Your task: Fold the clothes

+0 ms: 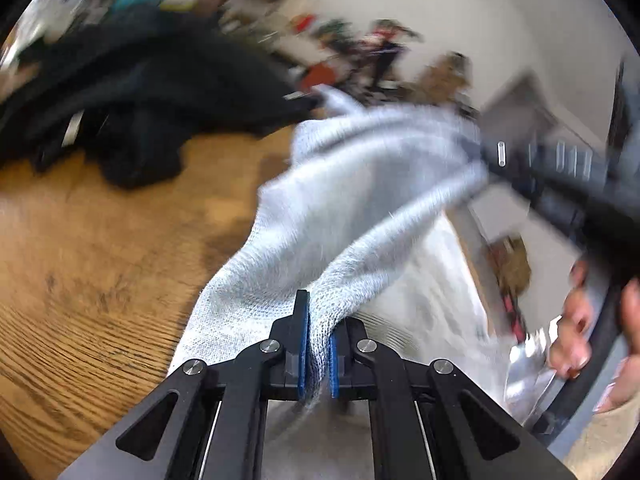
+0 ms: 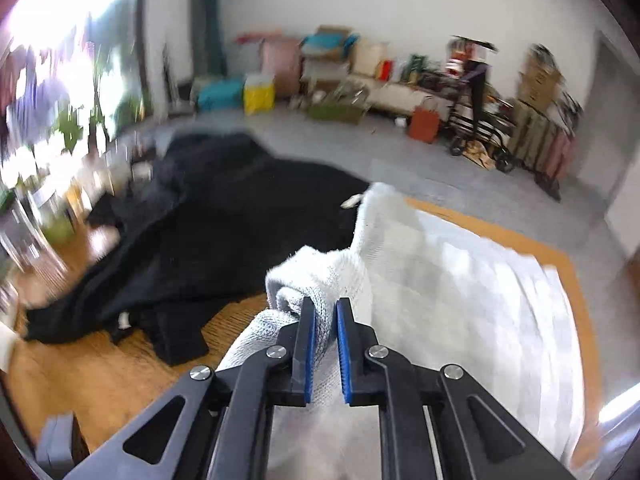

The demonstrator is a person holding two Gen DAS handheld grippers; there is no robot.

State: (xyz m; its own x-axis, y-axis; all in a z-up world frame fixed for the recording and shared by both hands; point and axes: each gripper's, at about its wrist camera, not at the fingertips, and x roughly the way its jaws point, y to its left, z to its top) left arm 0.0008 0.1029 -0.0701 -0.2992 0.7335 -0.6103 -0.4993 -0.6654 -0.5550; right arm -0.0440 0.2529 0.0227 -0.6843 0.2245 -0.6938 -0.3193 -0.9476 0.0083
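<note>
A white knit garment [image 1: 360, 184] hangs lifted over the wooden table [image 1: 80, 260], stretched between both grippers. My left gripper [image 1: 320, 320] is shut on a bunched fold of it, with fabric squeezed between the blue pads. In the right wrist view the same white garment [image 2: 460, 280] drapes to the right over the table [image 2: 100, 368]. My right gripper [image 2: 326, 308] is shut on another thick fold, and the knit fills the gap between its pads. A person's hand [image 1: 576, 320] shows blurred at the right of the left wrist view.
A heap of black clothes [image 2: 208, 220] lies on the table's far left, also seen as black clothes [image 1: 140, 92]. The table's far edge [image 2: 520, 240] runs behind the white garment. Boxes and bags [image 2: 340, 80] and a cart [image 2: 476, 120] line the far wall.
</note>
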